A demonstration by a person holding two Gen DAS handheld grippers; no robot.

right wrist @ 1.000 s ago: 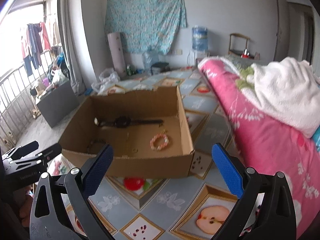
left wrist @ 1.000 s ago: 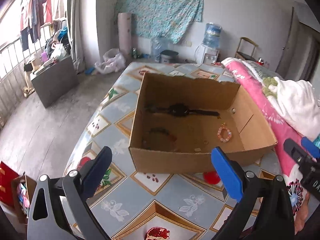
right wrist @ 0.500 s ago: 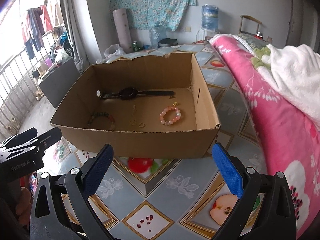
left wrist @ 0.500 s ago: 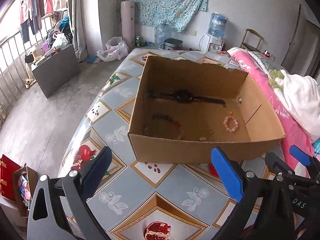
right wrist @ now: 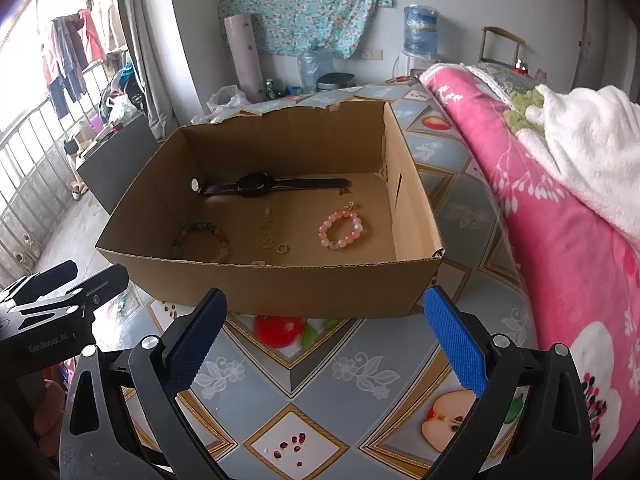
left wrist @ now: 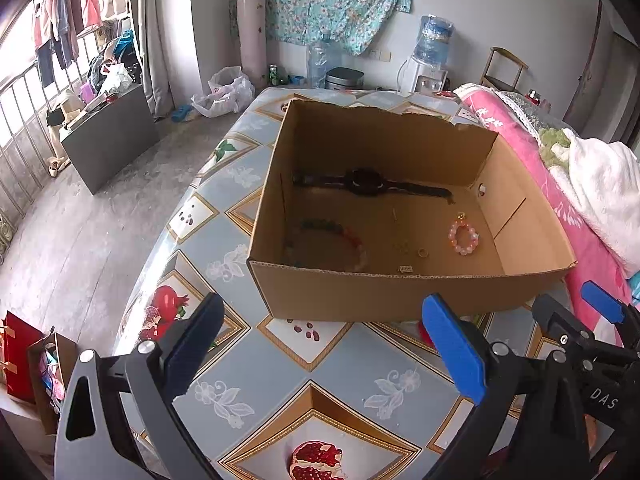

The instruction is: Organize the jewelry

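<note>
An open cardboard box [left wrist: 380, 296] [right wrist: 280, 284] stands on the patterned tablecloth. Inside lie a black wristwatch [left wrist: 368, 184] [right wrist: 256, 185] along the far wall, a pink bead bracelet [left wrist: 463, 237] [right wrist: 341, 230], a dark multicoloured bead bracelet [left wrist: 340, 232] [right wrist: 208, 236] and small gold rings [right wrist: 276, 246] [left wrist: 422, 253]. My left gripper [left wrist: 324, 344] is open and empty, just short of the box's near wall. My right gripper [right wrist: 324, 332] is open and empty too, in front of the same wall. The right gripper [left wrist: 576, 316] shows at the right of the left wrist view.
The table [left wrist: 352, 392] carries a fruit-print cloth. A pink blanket [right wrist: 560, 216] with a white towel [right wrist: 592, 136] is piled along the right. To the left the floor drops away, with a grey cabinet [left wrist: 108, 140], a balcony railing and hanging clothes. A water dispenser [left wrist: 430, 56] stands at the back wall.
Both grippers have risen and tilted down toward the box, so its inside and the jewellery now show more fully. Nothing in the box has moved; both grippers stayed open.
</note>
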